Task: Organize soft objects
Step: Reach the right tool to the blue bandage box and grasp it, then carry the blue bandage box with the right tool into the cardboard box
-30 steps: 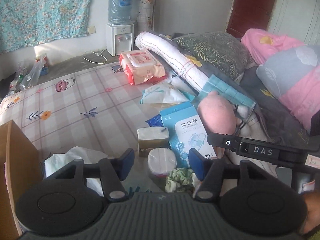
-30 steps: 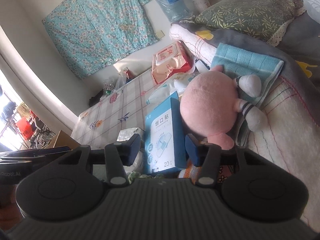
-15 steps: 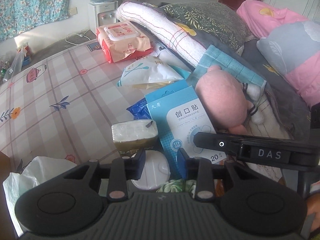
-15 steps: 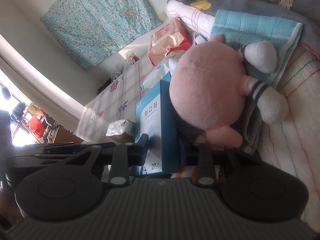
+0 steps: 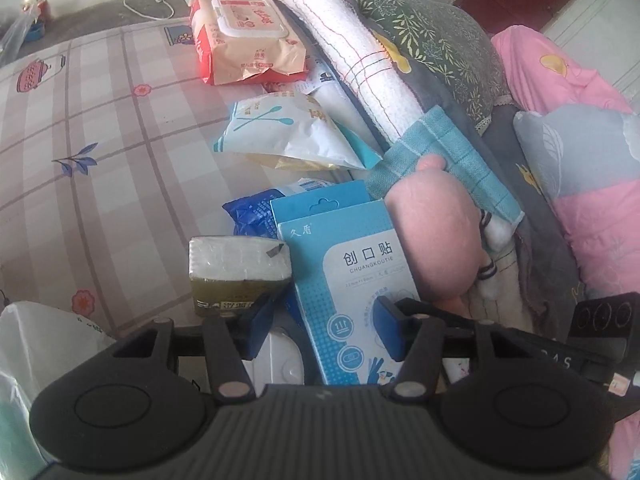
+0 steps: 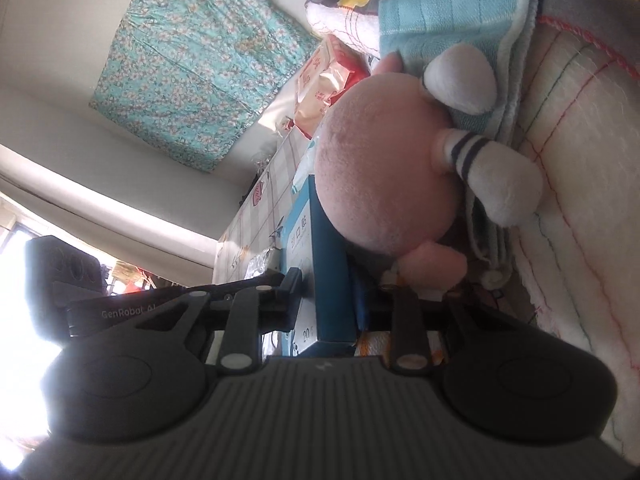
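Observation:
A blue bandage box [image 5: 352, 288] leans against a pink plush toy [image 5: 436, 236] on the bed. My right gripper [image 6: 330, 300] has closed its jaws on the box [image 6: 330, 272], one on each face; the plush [image 6: 384, 160] sits just beyond. My left gripper [image 5: 322, 320] is open low over the pile, its fingers either side of the box's lower part, over a white round lid [image 5: 280, 360]. A tissue pack [image 5: 238, 272] lies just ahead of its left finger. A teal towel [image 5: 444, 160] drapes over the plush.
A cotton swab bag [image 5: 280, 132], a red wet-wipes pack [image 5: 248, 44] and a rolled white quilt [image 5: 344, 44] lie further back. Pillows [image 5: 440, 40] and pink bedding [image 5: 580, 140] fill the right. A white plastic bag [image 5: 36, 348] is at lower left.
Both grippers moved forward and lower into the pile. The right gripper closed onto the blue box. The left gripper's jaws narrowed, then widened again.

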{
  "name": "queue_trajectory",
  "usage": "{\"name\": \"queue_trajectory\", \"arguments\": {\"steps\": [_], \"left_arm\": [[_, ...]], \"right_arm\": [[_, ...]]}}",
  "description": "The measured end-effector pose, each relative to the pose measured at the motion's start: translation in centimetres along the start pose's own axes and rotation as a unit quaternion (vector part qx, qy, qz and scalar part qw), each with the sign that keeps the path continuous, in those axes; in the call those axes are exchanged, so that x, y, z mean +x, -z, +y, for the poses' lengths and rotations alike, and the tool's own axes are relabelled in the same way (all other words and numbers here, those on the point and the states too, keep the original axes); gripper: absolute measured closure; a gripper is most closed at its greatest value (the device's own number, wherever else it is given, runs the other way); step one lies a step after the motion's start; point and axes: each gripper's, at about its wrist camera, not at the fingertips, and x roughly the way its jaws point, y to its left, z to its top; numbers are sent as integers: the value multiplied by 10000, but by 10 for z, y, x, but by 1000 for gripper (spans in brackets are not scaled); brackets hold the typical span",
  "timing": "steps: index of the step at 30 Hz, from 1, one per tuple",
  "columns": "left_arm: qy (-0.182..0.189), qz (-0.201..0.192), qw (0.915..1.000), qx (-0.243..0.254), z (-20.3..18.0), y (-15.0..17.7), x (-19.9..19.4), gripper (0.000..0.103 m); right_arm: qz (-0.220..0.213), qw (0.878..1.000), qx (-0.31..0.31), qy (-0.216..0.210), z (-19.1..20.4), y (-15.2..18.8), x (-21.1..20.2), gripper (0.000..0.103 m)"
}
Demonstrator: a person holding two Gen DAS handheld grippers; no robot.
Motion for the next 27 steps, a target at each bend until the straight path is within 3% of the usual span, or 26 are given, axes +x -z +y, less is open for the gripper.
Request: {"name": "queue_trajectory", "arguments": {"steps": [8, 12, 17, 23, 27], "left_arm": [[221, 324, 9980, -498, 9, -10, 13, 42], [144, 279, 9970, -710, 12, -11, 16, 33], [590, 276, 9917, -1107, 16, -10, 20, 35], [538, 81, 9934, -1006, 5, -5, 5, 35], [475, -252, 9955, -781, -3, 1, -21, 35]], "right_arm": [[23, 9995, 315, -58, -8, 0, 6, 79], [-1, 9997, 249, 0, -4, 2, 9, 79], [18, 9995, 313, -30, -6, 6, 8, 79], [-67, 9999, 96, -59, 10, 11, -1, 80], [-144, 9997, -123, -148, 31, 14, -9, 80]]}}
